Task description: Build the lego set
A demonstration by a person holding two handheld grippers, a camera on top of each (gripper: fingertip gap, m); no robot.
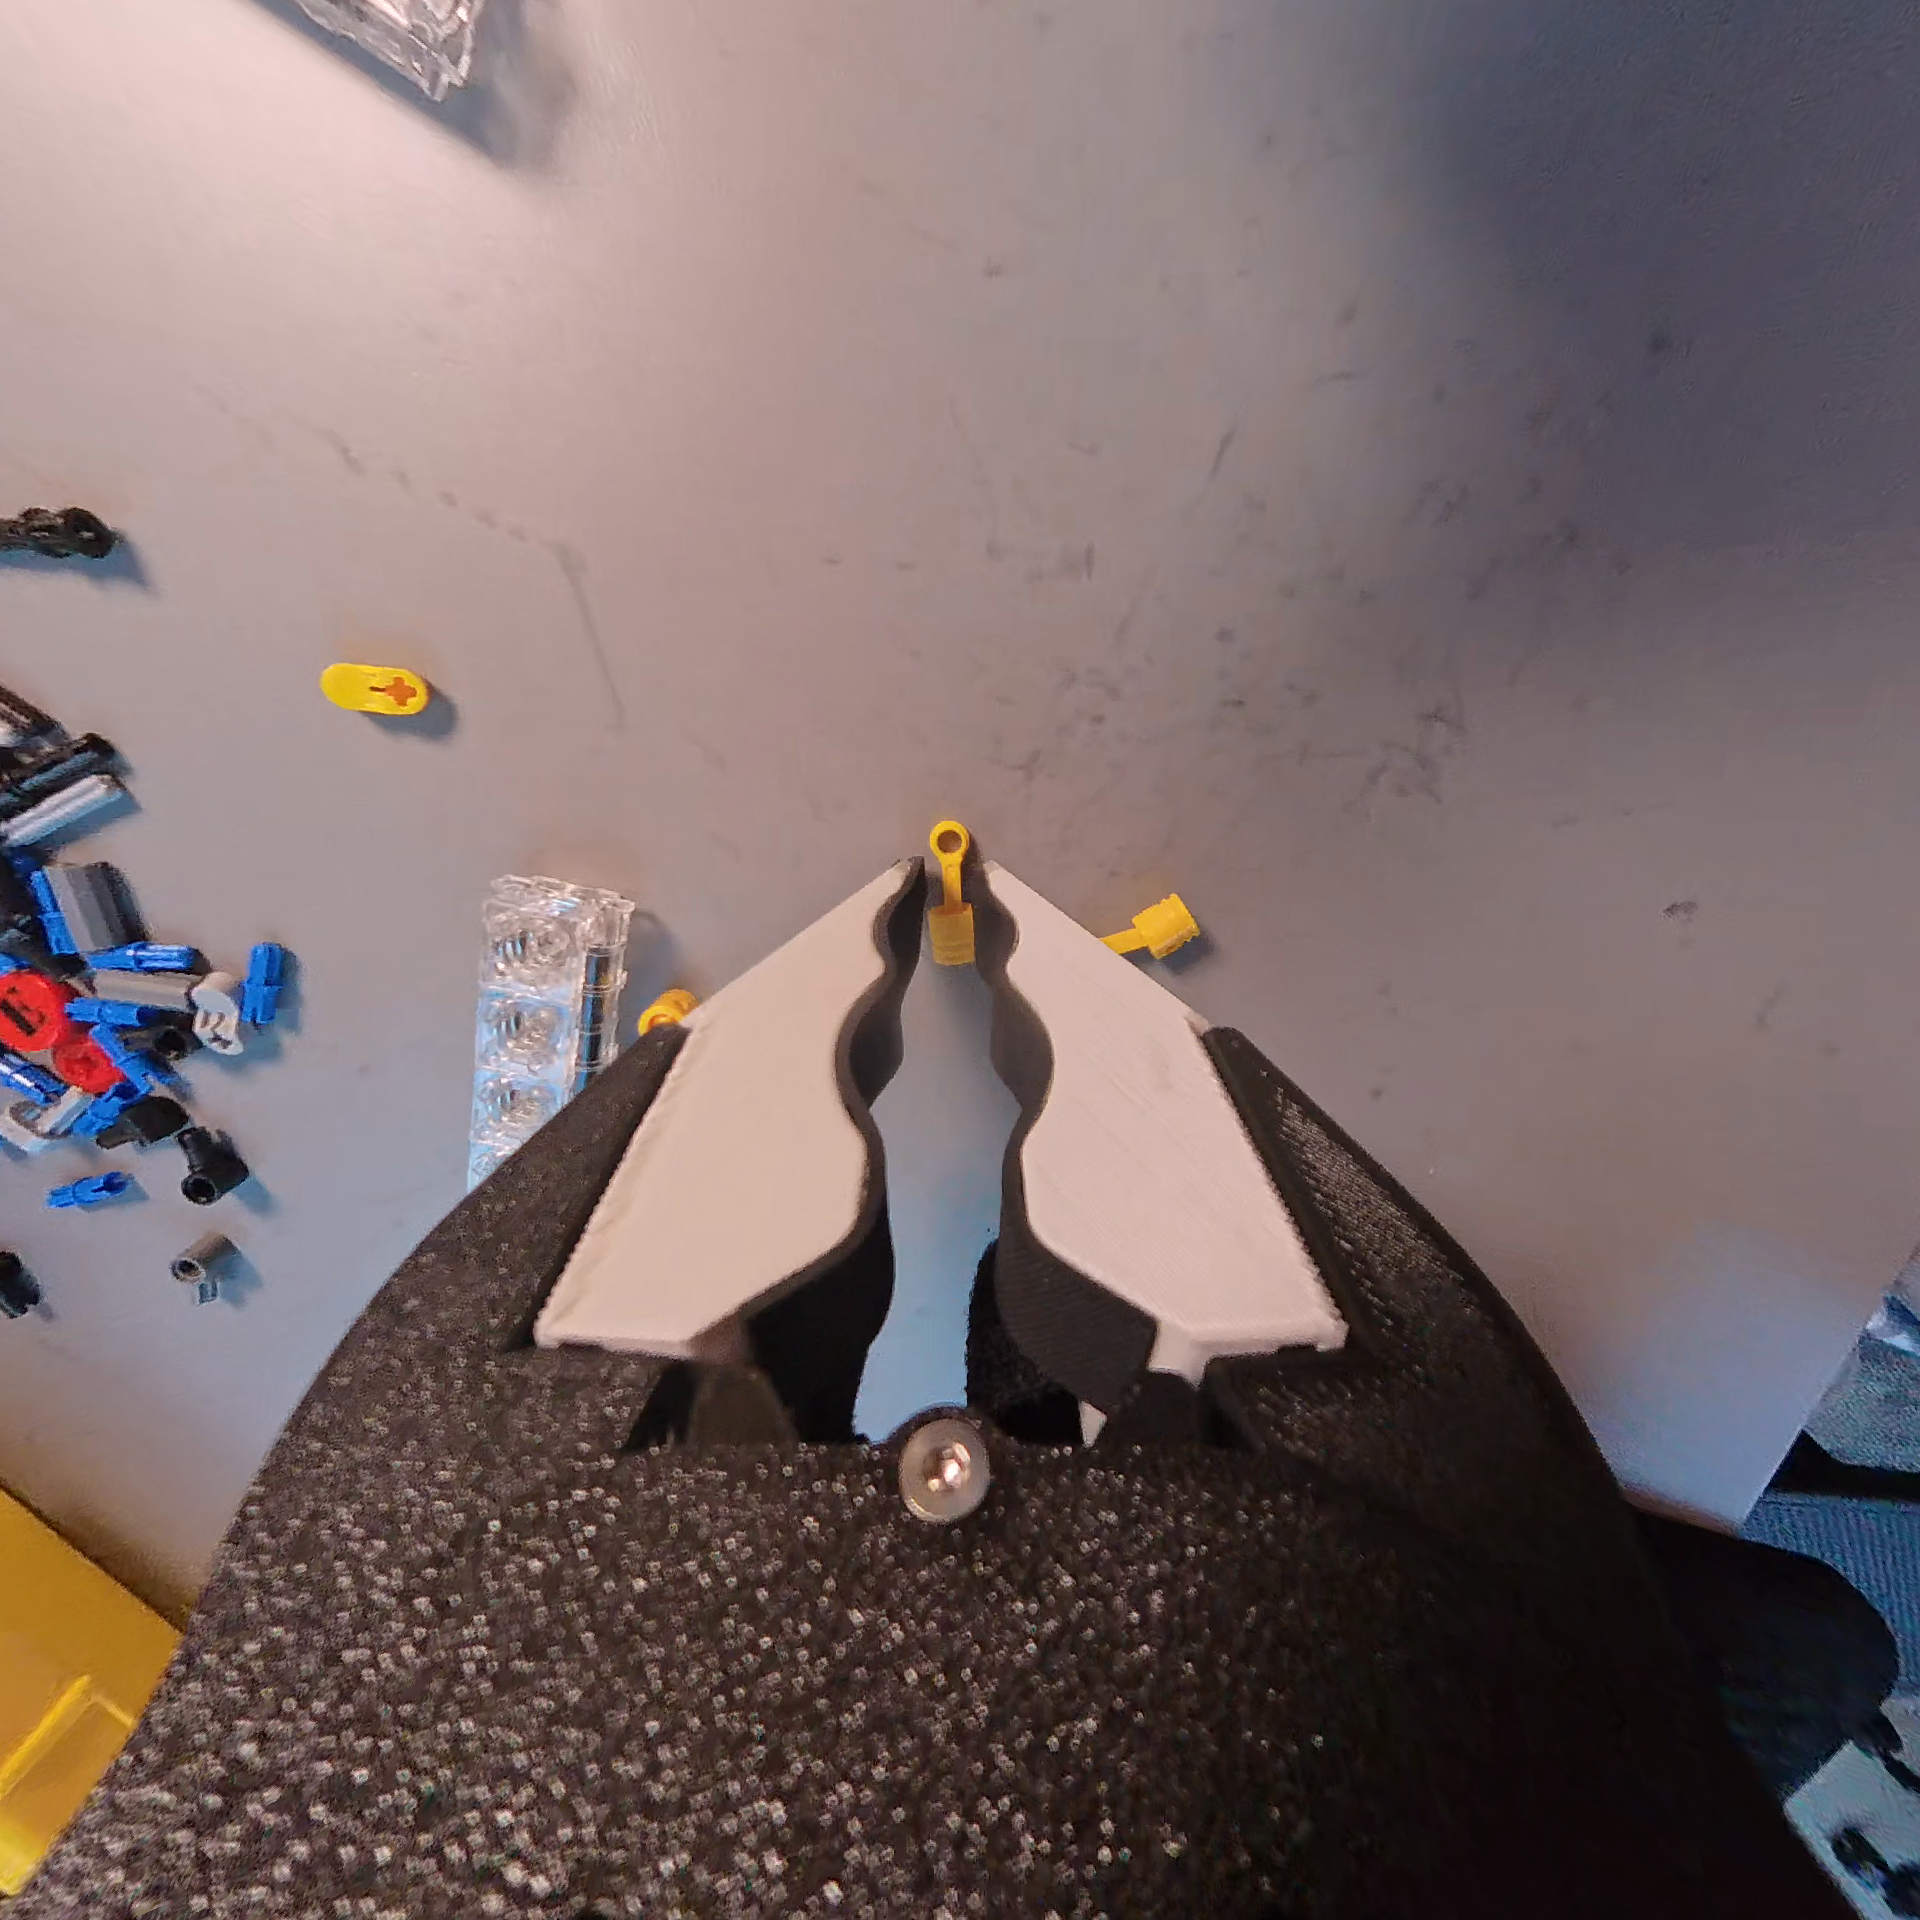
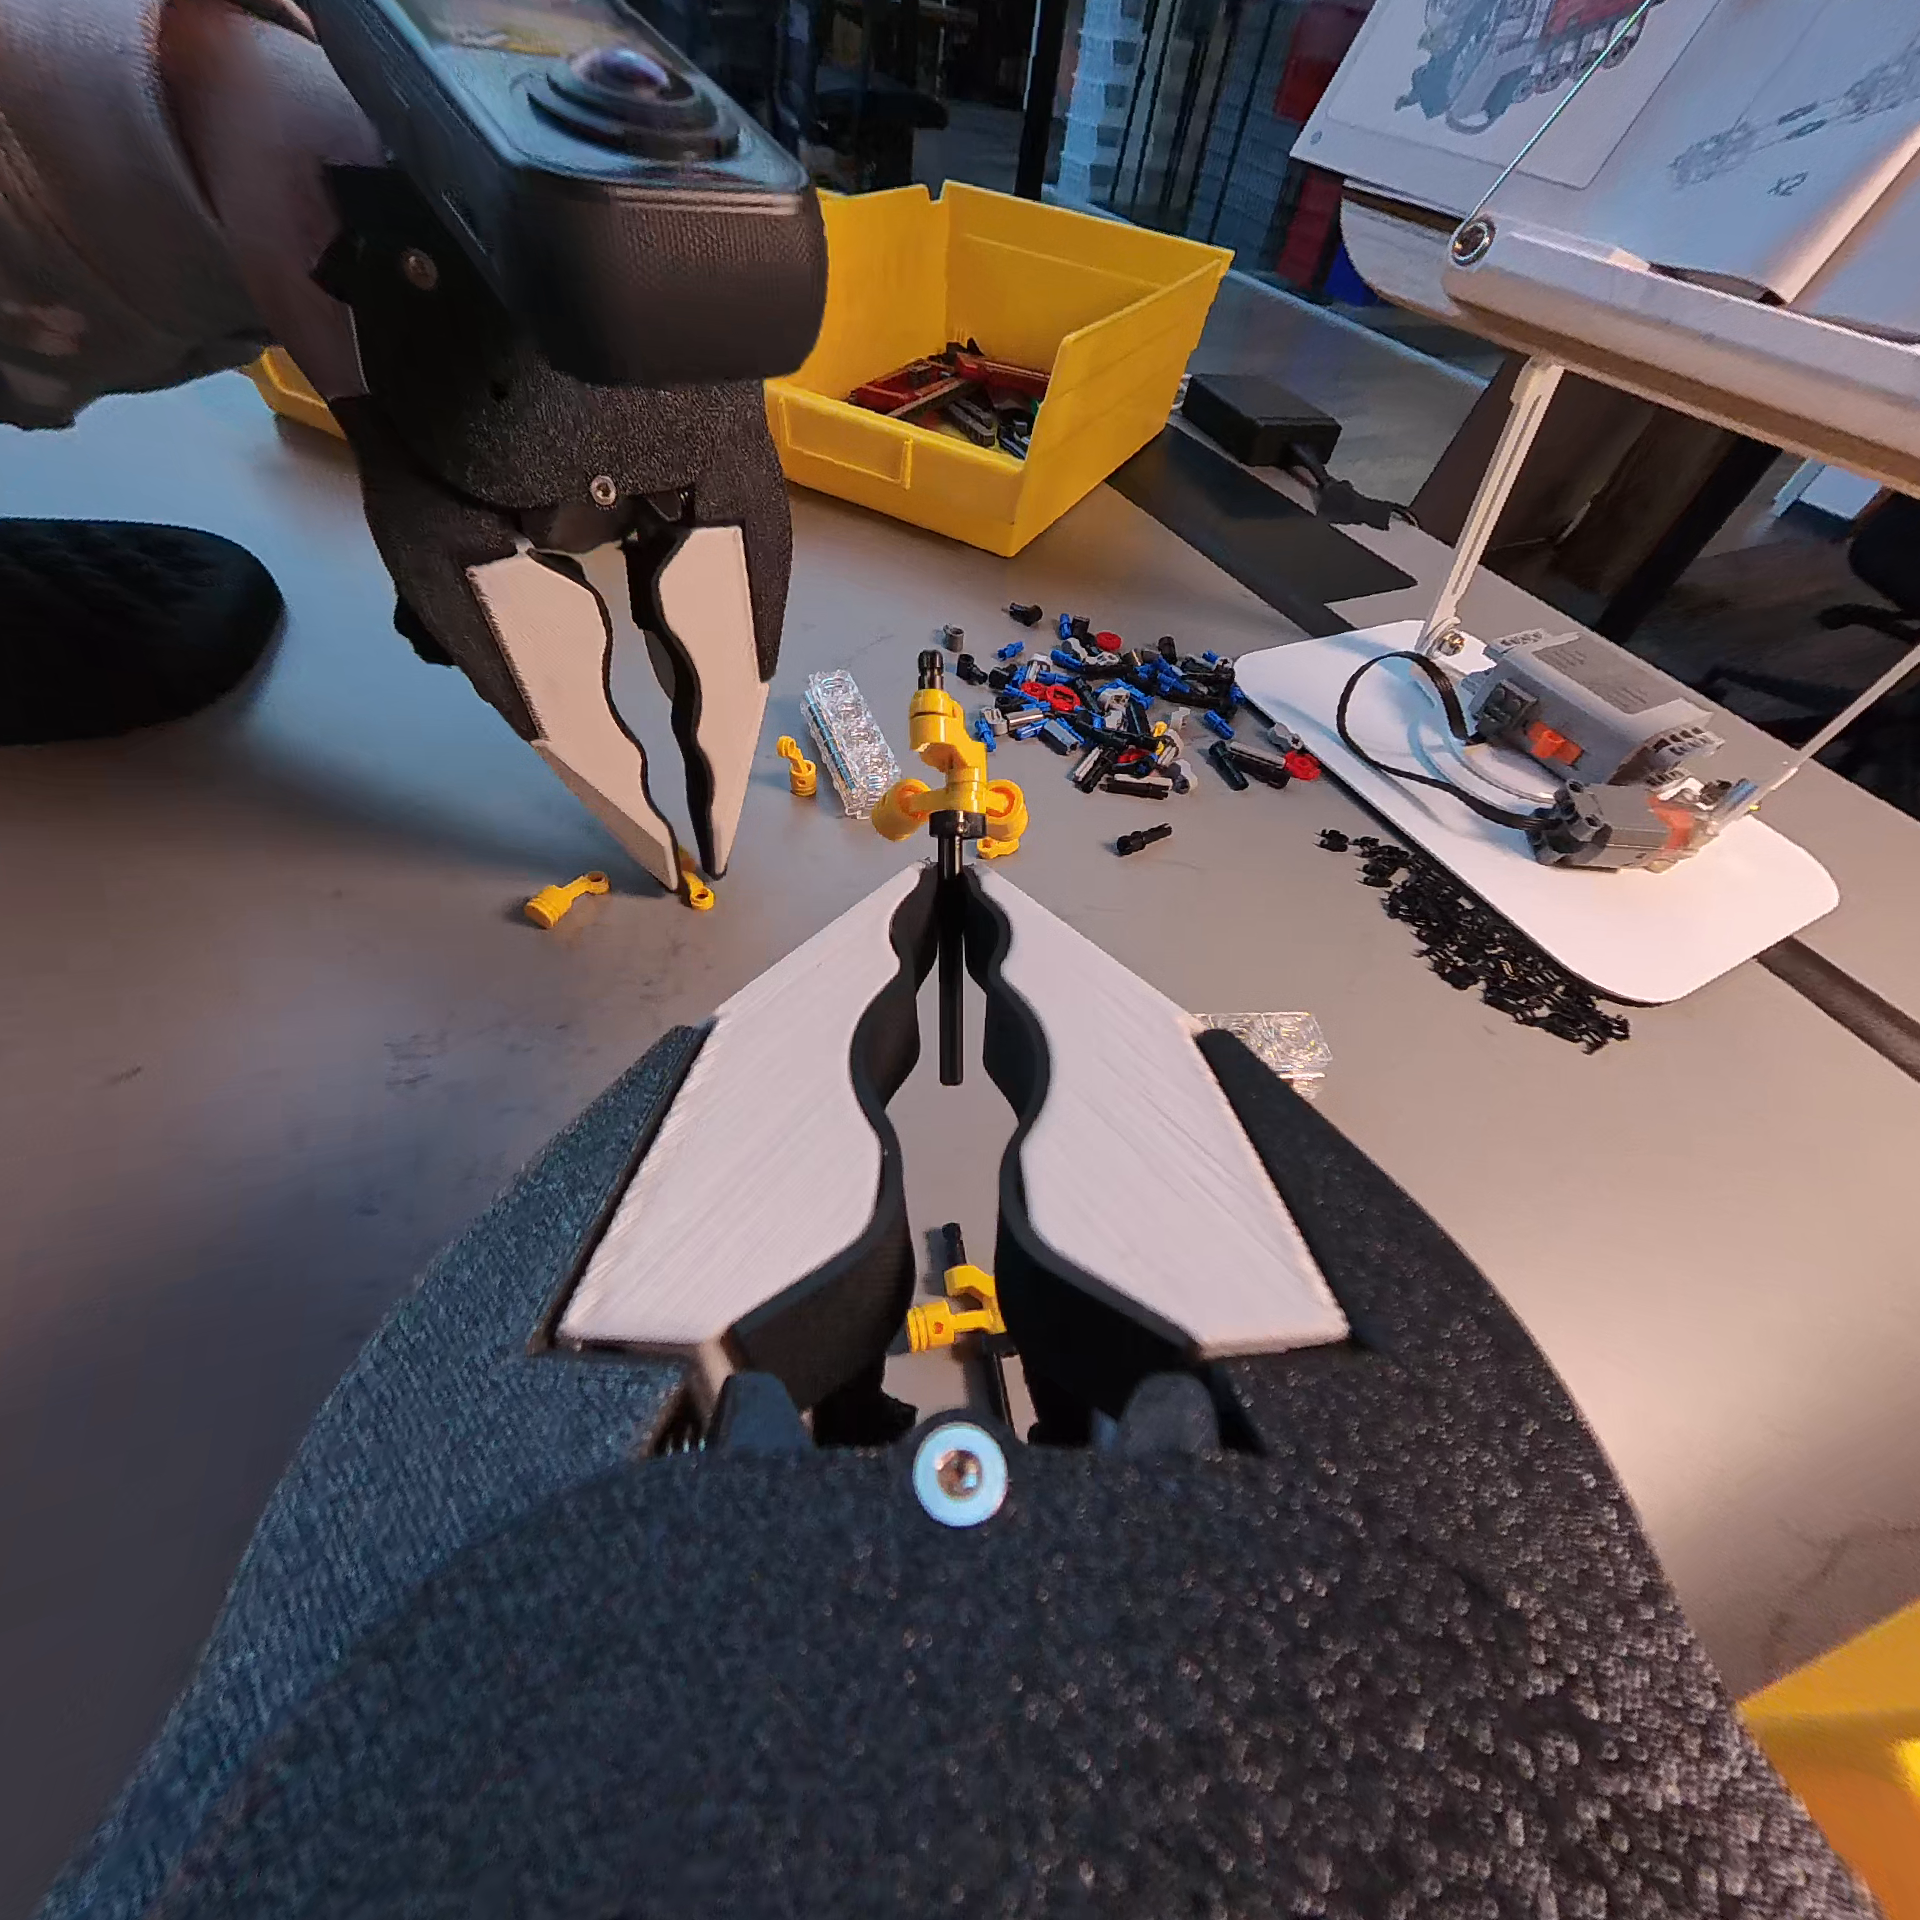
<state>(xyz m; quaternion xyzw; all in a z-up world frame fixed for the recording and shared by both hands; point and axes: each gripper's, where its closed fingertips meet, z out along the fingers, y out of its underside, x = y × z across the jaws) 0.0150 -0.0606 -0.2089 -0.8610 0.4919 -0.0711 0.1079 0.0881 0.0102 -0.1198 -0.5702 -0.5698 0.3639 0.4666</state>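
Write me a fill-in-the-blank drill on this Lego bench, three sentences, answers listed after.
1. The right gripper is shut on a black axle whose far end carries a cluster of pieces coloured ____.
2. The left gripper has its tips down at a small yellow piston piece that lies on the ____.
3. The clear studded brick lies on the side of the left gripper where the ____ of mixed small parts is.

Missing words: yellow; table; pile

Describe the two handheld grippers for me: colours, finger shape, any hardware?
Both match: left gripper and right gripper have speckled black textured bodies, two light grey tapered fingers with wavy black inner pads, and a silver screw at the base. The left gripper carries a black camera with a domed lens.
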